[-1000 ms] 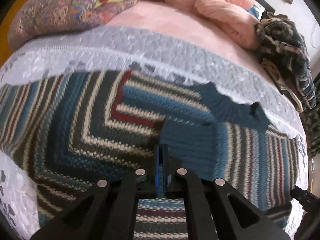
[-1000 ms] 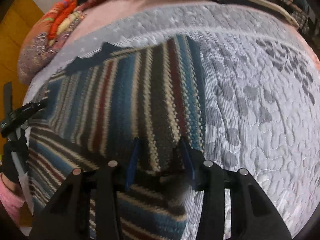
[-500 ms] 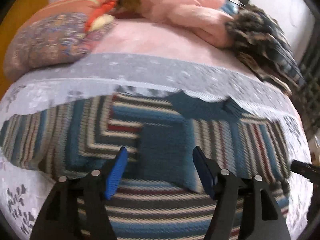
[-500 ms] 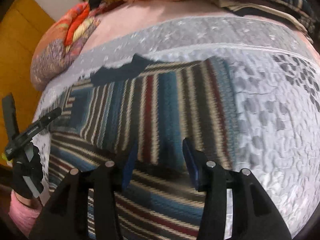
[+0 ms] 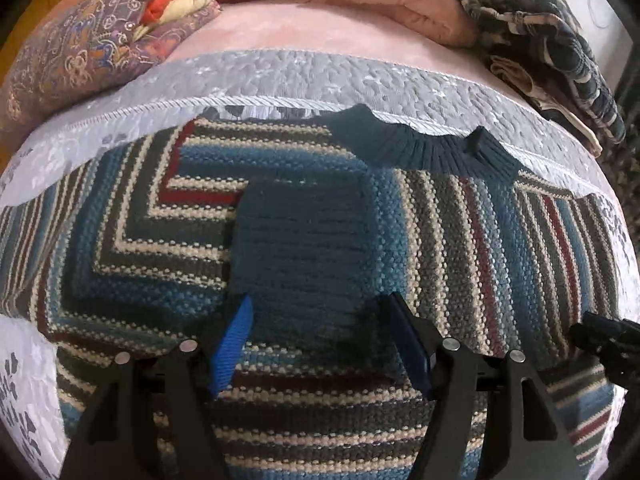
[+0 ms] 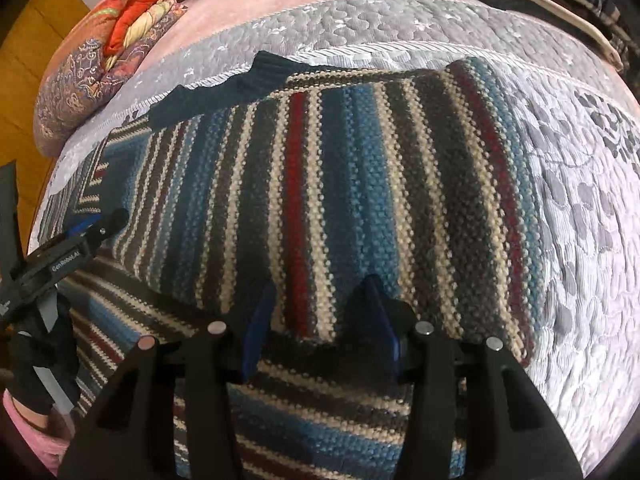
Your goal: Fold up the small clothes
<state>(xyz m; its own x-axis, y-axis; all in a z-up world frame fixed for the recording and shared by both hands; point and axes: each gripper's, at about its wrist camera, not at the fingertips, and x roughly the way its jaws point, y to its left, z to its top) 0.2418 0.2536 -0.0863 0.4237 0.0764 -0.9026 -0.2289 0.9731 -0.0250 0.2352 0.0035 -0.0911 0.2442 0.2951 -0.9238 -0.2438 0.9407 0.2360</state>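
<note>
A striped knit sweater in blue, cream, dark grey and red lies flat on the bed, its dark teal collar at the far edge. Both sleeves are folded inward over the body; a teal cuff rests on the middle. My left gripper stands open just above that cuff, holding nothing. In the right wrist view the sweater fills the middle, and my right gripper stands open over the edge of the folded right part. The left gripper shows at the left edge there.
A pale grey quilted cover lies under the sweater on the pink bed. A patterned purple pillow sits at the far left. Pink bedding and a heap of dark plaid clothes are at the far right.
My left gripper went from shut to open, letting the sleeve cuff down on the sweater, and drew back. My right gripper stayed open and pulled back a little.
</note>
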